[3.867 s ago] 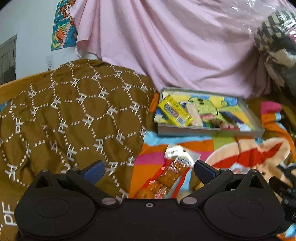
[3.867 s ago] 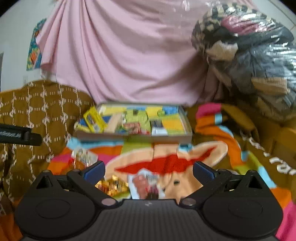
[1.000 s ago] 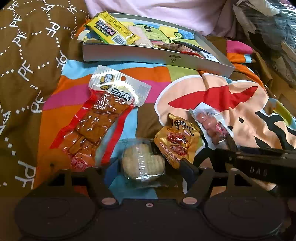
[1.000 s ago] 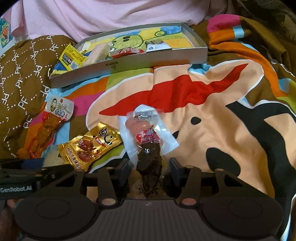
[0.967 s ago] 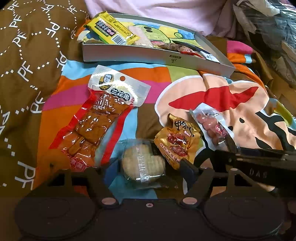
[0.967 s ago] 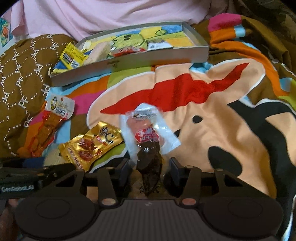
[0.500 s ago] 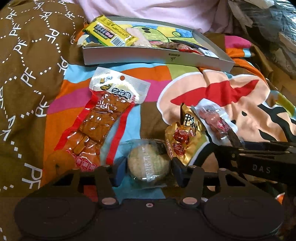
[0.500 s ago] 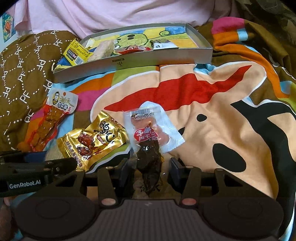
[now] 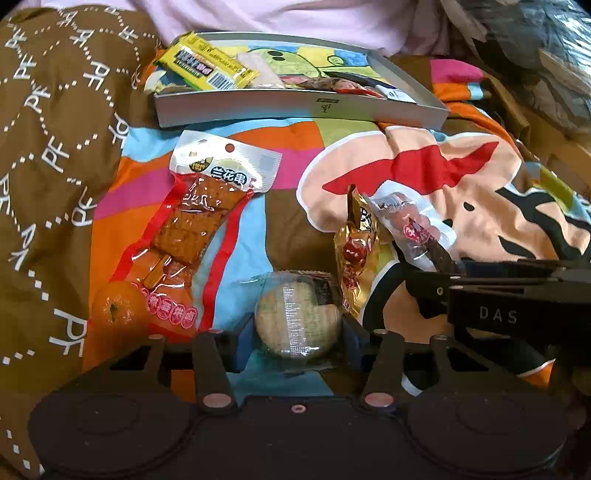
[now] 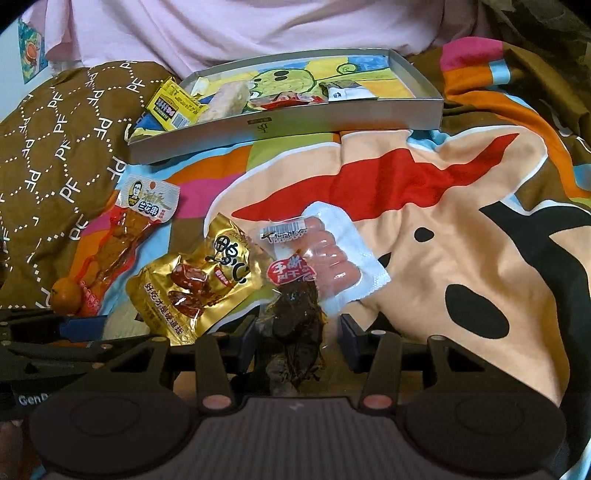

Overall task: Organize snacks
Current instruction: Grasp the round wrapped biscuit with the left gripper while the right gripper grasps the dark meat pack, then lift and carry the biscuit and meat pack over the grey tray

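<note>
My left gripper (image 9: 297, 339) has its jaws closing, and the blue pads press the sides of a clear-wrapped round pale cake (image 9: 297, 325) low over the blanket. My right gripper (image 10: 297, 336) is shut on a dark jerky packet (image 10: 295, 325) with a red label. A white sausage packet (image 10: 332, 258) lies against that packet's far end. Between the two grippers a gold snack packet (image 10: 199, 284) stands partly on edge. A long red-edged skewer packet (image 9: 192, 229) lies to the left with a small mandarin (image 9: 114, 310) at its near end. The grey tray (image 9: 295, 107) beyond holds a yellow bar (image 9: 207, 66) and several other snacks.
Everything rests on a soft, colourful cartoon blanket (image 10: 443, 221). A brown patterned quilt (image 9: 55, 147) rises on the left, pink cloth (image 10: 258, 26) hangs behind the tray, and bagged bundles (image 9: 535, 48) crowd the far right. The right gripper's body (image 9: 498, 295) sits close to my left one.
The left jaws have closed in on the round cake. The gold packet beside it has been pushed up onto its edge. The right gripper has kept its hold on the dark packet.
</note>
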